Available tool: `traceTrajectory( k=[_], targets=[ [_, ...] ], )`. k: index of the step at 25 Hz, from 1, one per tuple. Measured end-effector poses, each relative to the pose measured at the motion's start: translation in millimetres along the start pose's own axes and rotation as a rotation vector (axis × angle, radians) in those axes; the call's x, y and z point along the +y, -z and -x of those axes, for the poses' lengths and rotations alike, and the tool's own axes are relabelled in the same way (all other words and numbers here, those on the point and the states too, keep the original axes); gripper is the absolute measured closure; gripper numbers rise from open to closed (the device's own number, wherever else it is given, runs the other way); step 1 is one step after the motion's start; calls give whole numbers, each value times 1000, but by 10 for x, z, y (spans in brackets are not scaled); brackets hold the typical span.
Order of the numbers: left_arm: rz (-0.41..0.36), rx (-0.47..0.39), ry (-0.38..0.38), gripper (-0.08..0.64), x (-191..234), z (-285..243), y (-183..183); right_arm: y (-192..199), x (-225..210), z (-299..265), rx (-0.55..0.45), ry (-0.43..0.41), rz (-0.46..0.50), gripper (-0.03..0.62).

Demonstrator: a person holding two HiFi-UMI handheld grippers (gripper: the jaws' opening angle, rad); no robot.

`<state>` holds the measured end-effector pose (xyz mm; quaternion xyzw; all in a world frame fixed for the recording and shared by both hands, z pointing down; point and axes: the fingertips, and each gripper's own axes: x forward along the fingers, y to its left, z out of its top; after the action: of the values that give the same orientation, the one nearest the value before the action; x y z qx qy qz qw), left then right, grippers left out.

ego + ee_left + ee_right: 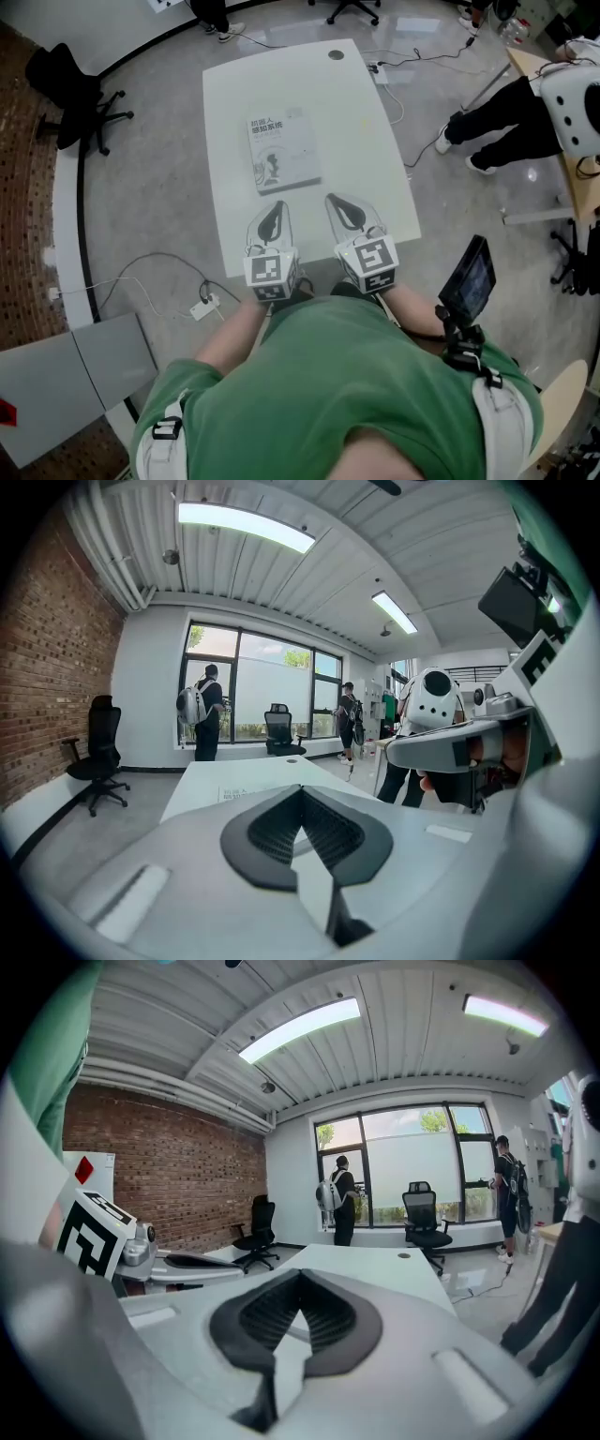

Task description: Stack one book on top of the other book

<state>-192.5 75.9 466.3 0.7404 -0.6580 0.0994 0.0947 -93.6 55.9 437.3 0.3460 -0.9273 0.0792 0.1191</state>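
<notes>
White table (366, 141), book (283, 152) well inside its edges

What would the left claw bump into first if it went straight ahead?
Probably the book on the white table: the shut left claw aims toward it. It might touch the table first; depth is unclear.

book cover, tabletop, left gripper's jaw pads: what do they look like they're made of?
Book: paper cover, probably coated; pale printed face with dark title text and a slight sheen.
Table: smooth white top, likely laminate or painted board; even colour, faint gloss, no grain.
Left gripper pads: dark, matte and ribbed, so rubber or soft plastic by the look.
</notes>
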Motion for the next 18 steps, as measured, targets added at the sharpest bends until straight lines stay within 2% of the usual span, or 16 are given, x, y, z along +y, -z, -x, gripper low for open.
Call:
traceTrajectory(
  k=[8,12,18],
  targets=[
    [21,25,-54,554,-607,314,-94,155,-104,554,-15,-72,-30,589],
    [4,19,-77,554,-650,465,-211,163,-43,656,-25,-99,-49,589],
    [-4,-25,-75,554,-647,674,-442,-151,69,793,-61,-65,-35,589]
  ],
)
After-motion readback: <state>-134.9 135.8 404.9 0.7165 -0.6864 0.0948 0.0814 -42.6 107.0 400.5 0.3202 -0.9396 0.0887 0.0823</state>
